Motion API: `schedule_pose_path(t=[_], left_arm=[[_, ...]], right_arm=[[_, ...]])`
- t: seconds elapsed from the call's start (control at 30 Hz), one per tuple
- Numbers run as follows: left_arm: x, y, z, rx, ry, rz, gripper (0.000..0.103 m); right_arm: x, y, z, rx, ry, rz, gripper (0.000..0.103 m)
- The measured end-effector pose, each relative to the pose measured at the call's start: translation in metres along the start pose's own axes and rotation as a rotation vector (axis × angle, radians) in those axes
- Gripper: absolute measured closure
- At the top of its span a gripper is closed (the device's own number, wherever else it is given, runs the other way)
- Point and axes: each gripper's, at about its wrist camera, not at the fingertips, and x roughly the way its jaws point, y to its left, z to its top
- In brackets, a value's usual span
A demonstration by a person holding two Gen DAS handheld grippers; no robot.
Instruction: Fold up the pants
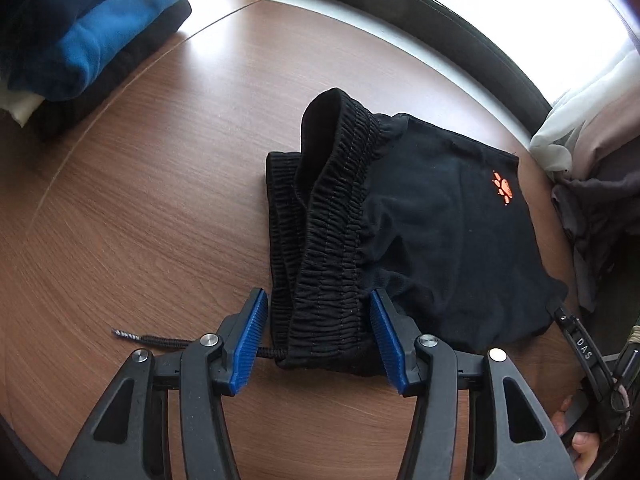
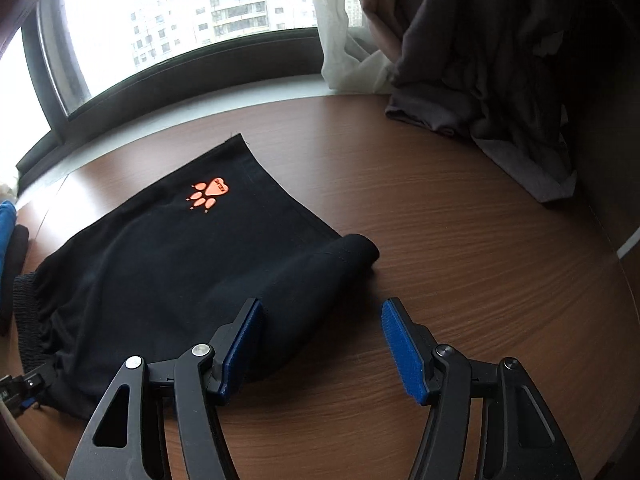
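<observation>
Black pants [image 1: 432, 208] with an orange paw print [image 1: 503, 189] lie folded on the wooden table [image 1: 140, 200]. Their gathered elastic waistband [image 1: 328, 248] runs between the blue pads of my left gripper [image 1: 318, 296], which is open and not pressing the cloth. A drawstring [image 1: 160, 340] trails out to the left. In the right wrist view the same pants [image 2: 172, 248] lie with a rolled hem [image 2: 352, 252]. My right gripper [image 2: 322, 306] is open over the near edge, its left pad [image 2: 242, 344] beside the cloth and bare table under the rest of the gap.
A stack of folded clothes, blue on top [image 1: 80, 32], sits at the far left. A heap of grey garments [image 2: 500, 80] lies at the right by a white curtain [image 2: 344, 40]. A window [image 2: 180, 20] runs along the table's far edge. A person's fingers [image 1: 576, 440] show at the lower right.
</observation>
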Motion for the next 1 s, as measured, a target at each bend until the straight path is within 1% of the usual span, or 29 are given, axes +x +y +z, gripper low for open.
schedule_pose_path(t=[0.17, 0.3, 0.37, 0.43, 0.53, 0.57, 0.63, 0.73, 0.77, 0.87, 0.93, 1.0], left_arm=[[0.008, -0.003, 0.016, 0.100, -0.046, 0.099, 0.048], [0.012, -0.008, 0.032, 0.174, -0.068, 0.148, 0.048], [0.013, -0.011, 0.036, 0.208, -0.078, 0.180, 0.048], [0.013, -0.013, 0.037, 0.233, -0.073, 0.191, 0.048], [0.003, -0.018, 0.034, 0.276, -0.089, 0.193, 0.050], [-0.005, -0.023, 0.032, 0.306, -0.107, 0.188, 0.050], [-0.026, -0.031, 0.026, 0.359, -0.162, 0.170, 0.049], [-0.054, -0.040, 0.015, 0.399, -0.250, 0.132, 0.042], [-0.058, -0.043, 0.011, 0.404, -0.264, 0.117, 0.040], [-0.055, -0.051, 0.002, 0.430, -0.267, 0.092, 0.039], [-0.046, -0.057, 0.001, 0.439, -0.241, 0.098, 0.040], [-0.037, -0.061, -0.001, 0.445, -0.222, 0.089, 0.040]], right_arm=[[0.004, -0.007, -0.003, 0.005, 0.000, -0.052, 0.041], [-0.001, 0.009, -0.009, -0.054, -0.006, -0.074, 0.041], [-0.006, 0.014, -0.014, -0.066, 0.009, -0.072, 0.041], [-0.008, 0.015, -0.018, -0.062, 0.030, -0.053, 0.041], [-0.010, 0.015, -0.022, -0.045, 0.046, -0.038, 0.041], [-0.011, 0.013, -0.022, -0.036, 0.045, -0.030, 0.041], [-0.016, 0.008, -0.022, 0.000, 0.033, 0.015, 0.041], [-0.022, -0.002, -0.022, 0.055, 0.035, 0.076, 0.041], [-0.022, -0.004, -0.022, 0.066, 0.037, 0.090, 0.041], [-0.022, -0.010, -0.021, 0.095, 0.030, 0.137, 0.041], [-0.022, -0.016, -0.020, 0.128, 0.032, 0.171, 0.041], [-0.019, -0.024, -0.018, 0.186, 0.037, 0.217, 0.041]])
